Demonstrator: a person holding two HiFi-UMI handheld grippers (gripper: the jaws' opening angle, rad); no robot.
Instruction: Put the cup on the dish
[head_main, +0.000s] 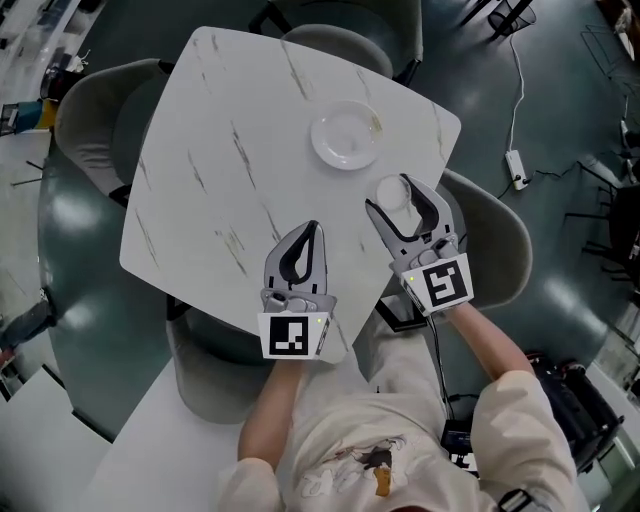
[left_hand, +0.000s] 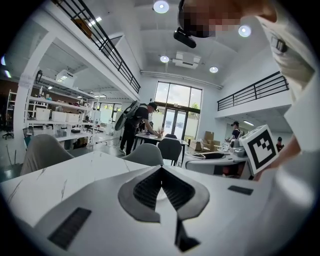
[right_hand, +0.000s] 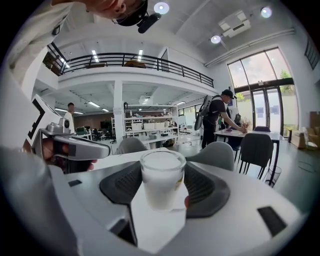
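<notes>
Cup of frosted white glass stands upright between the jaws of the right gripper, whose dark ribbed pads press on its left and right sides, so the jaws are clamped on it. In the head view the cup sits over the right edge of the white, grey-veined marble-look surface, just beside the round white dish and on the side nearer the person. It is apart from the dish, not on it. Whether its base touches the surface cannot be told. The dish lies flat and bare on the far right part of the surface.

The left gripper is over the near edge of the surface, left of the right gripper and well apart from the dish. In the left gripper view its jaws meet at the tips, closed together with nothing between them.

Rounded grey chairs stand round the surface. The person's light sleeve shows behind the right gripper. In the two gripper views a person in dark clothes bends over another table in the background.
</notes>
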